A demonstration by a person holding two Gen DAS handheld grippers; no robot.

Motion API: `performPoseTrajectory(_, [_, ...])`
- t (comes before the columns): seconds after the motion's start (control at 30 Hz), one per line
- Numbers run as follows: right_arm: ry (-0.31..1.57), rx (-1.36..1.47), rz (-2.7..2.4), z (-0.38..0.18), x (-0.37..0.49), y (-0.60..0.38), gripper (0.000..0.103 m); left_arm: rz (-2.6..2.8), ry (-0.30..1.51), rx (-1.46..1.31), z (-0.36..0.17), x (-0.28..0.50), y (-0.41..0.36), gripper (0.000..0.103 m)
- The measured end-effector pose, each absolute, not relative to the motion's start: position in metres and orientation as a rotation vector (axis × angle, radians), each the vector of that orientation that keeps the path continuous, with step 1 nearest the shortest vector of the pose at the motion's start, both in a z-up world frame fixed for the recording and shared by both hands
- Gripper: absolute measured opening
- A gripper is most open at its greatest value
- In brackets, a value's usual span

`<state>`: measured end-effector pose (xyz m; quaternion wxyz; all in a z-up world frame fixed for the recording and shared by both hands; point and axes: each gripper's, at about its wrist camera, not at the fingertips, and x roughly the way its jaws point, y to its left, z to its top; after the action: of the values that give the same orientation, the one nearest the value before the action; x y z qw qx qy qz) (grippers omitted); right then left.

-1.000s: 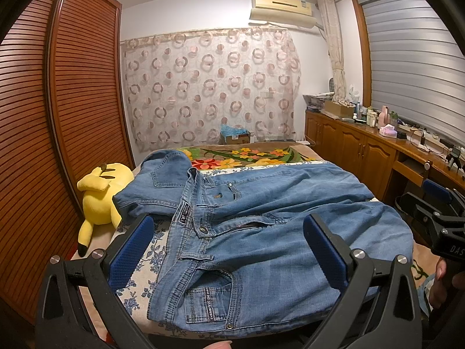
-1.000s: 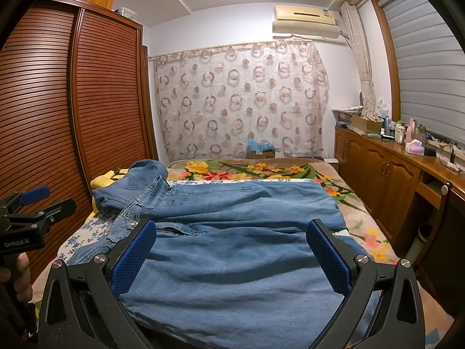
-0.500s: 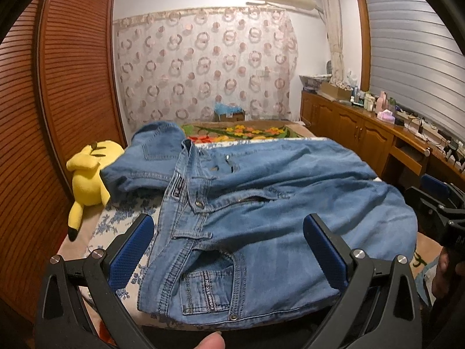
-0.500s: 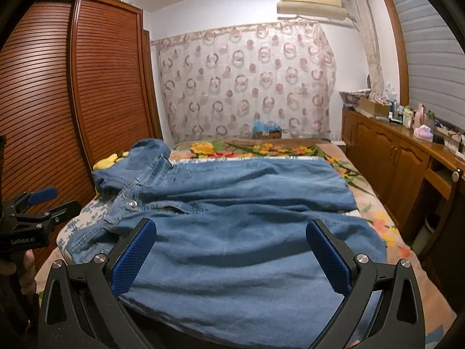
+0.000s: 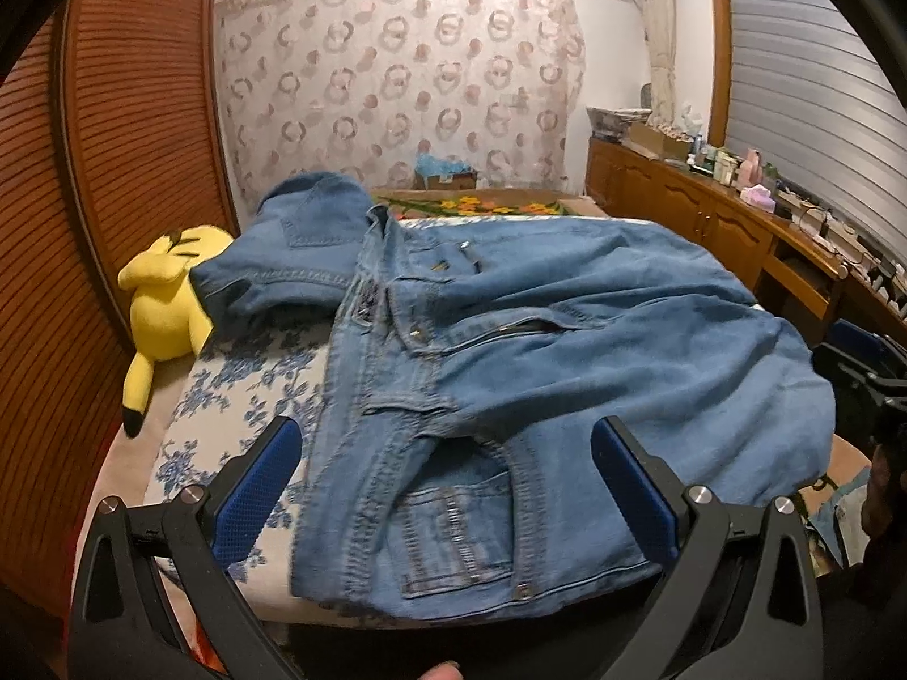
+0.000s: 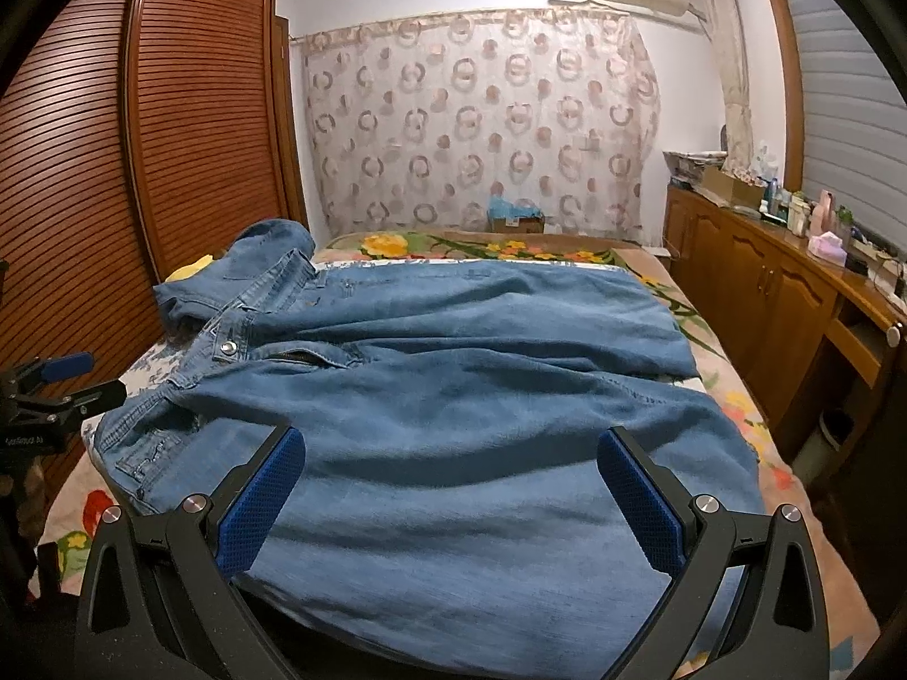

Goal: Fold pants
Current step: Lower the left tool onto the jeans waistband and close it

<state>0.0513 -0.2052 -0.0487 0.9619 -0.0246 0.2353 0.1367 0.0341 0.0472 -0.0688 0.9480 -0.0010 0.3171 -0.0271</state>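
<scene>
A pair of blue denim jeans (image 5: pixel 567 340) lies spread across the bed, waistband to the left, legs running right; it also shows in the right wrist view (image 6: pixel 453 396). A second folded denim piece (image 5: pixel 295 249) lies at the far left behind it. My left gripper (image 5: pixel 442 487) is open and empty, above the near waist corner with the back pocket (image 5: pixel 459 532). My right gripper (image 6: pixel 453 498) is open and empty, above the near leg. The right gripper shows at the right edge of the left wrist view (image 5: pixel 867 385), the left gripper at the left edge of the right wrist view (image 6: pixel 51 391).
The bed (image 5: pixel 238 413) has a floral sheet. A yellow plush toy (image 5: pixel 164 294) lies at its left edge by the slatted wooden wardrobe (image 6: pixel 73 198). A wooden cabinet (image 6: pixel 782 283) with bottles runs along the right. A curtain (image 6: pixel 482 124) hangs behind.
Both grippers have moved down and closer to the jeans, with the view tilting toward the bed. Both stay open. The jeans have not moved.
</scene>
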Motion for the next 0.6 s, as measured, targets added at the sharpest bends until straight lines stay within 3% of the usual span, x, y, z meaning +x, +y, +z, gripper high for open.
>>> performPoseTrajectory(0.2, [0.485, -0.051, 0.286, -0.05, 0.054, -0.208, 0.103, -0.005, 0.687, -0.042, -0.082, 0.037, 0.084, 0.101])
performPoseTrajectory(0.4, [0.491, -0.066, 0.284, -0.059, 0.059, -0.214, 0.103, 0.029, 0.738, -0.092, -0.101, 0.039, 0.114, 0.079])
performPoseTrajectory(0.6, [0.535, -0.072, 0.299, -0.063, 0.061, -0.219, 0.103, 0.025, 0.782, -0.093, -0.12, 0.041, 0.119, 0.07])
